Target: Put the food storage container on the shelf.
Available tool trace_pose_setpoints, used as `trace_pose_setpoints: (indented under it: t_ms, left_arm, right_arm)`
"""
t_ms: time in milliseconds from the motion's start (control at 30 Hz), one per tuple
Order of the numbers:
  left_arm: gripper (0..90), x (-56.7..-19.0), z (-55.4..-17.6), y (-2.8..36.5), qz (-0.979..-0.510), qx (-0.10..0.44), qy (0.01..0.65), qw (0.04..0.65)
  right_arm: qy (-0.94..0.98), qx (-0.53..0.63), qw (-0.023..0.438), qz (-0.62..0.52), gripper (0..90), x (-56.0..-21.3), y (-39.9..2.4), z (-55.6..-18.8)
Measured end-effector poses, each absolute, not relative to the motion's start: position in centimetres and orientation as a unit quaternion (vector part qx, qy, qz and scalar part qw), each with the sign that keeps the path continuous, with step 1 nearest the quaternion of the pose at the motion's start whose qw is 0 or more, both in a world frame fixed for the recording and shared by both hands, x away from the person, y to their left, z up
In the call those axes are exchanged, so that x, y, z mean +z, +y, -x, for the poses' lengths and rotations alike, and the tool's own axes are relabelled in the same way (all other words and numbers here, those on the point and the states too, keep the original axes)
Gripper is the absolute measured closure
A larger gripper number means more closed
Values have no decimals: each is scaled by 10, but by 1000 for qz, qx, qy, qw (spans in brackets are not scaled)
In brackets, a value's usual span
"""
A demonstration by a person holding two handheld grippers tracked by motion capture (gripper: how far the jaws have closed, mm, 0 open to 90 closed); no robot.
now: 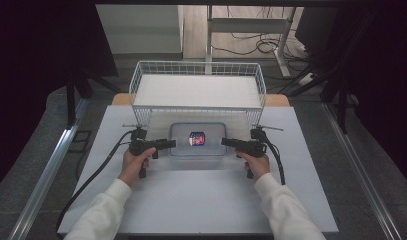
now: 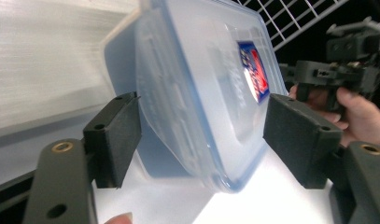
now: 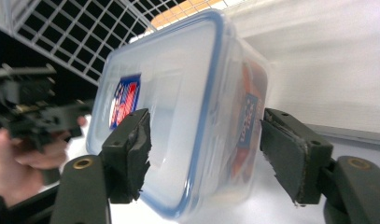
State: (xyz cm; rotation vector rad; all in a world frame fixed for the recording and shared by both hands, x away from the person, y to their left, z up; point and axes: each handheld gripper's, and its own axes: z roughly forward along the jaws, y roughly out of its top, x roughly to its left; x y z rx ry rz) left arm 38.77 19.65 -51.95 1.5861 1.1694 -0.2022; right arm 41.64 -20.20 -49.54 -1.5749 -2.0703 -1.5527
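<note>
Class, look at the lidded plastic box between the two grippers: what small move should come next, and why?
Probably draw both grippers outward. The box rests on the table below the wire basket, and the left gripper and right gripper flank its ends with open jaws, pads off it.

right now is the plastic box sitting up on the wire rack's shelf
No, the plastic box sits on the white table under the wire rack, between the left gripper and right gripper.

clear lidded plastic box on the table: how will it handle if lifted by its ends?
The clear rectangular plastic box with a blue-rimmed lid looks rigid, so it probably won't flex. Its smooth glossy walls may slip between the pads. Low and flat-bottomed, it should slide rather than tip if pushed.
</note>
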Motion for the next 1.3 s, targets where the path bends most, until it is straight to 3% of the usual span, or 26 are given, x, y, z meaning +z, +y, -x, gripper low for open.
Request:
trace_pose_setpoints:
  t_ms: [367, 467, 700, 833, 967, 1300]
  left_arm:
    - [248, -503, -340, 194, -721, -24, 466, 512]
    - [260, -501, -326, 195, -737, -16, 458, 497]
    - [259, -493, -287, 193, -764, 17, 436, 475]
    - [259, -492, -269, 192, -779, 33, 425, 461]
    - [259, -492, -263, 193, -783, 35, 419, 457]
    - [260, -495, -265, 194, -781, 31, 423, 457]
  right_arm:
    - [-751, -471, -38, 461, 332, -473, -199, -367]
    - [-775, -457, -43, 434, 356, -471, -194, -352]
    - [-842, -414, -56, 342, 593, -476, -173, -322]
    - [-859, -394, -65, 320, 769, -481, -156, -319]
    - [-869, -381, -60, 309, 874, -487, -141, -324]
    - [-878, -367, -71, 298, 888, -495, -108, -335]
